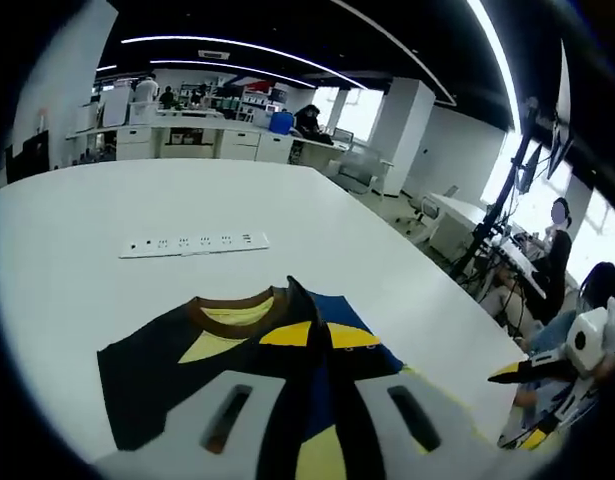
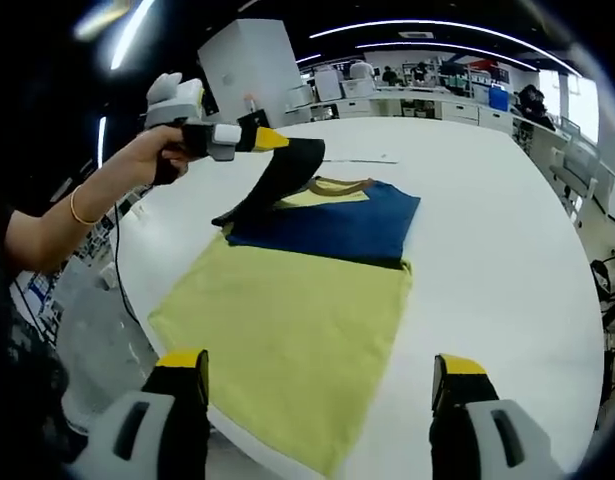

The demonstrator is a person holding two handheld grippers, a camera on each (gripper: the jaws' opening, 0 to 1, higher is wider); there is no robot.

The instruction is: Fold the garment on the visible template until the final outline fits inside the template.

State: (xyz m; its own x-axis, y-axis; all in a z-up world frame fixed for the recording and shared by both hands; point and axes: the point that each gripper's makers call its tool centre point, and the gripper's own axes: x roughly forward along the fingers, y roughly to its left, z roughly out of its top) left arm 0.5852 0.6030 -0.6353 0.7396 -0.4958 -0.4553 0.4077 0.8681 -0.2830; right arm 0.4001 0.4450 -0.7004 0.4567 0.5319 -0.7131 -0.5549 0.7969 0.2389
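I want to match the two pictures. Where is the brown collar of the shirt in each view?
Left gripper view: the brown collar lies low and left of centre, just above the left gripper.
Right gripper view: it is above centre, at the shirt's far end.
Shared landmark: the white strip beyond the collar.

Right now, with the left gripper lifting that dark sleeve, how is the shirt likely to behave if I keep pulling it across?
The shirt looks floppy: its sleeve droops from the left gripper. It is probably light, since a pinch lifts that part. It may slide or bunch on the smooth white table, so pull slowly.
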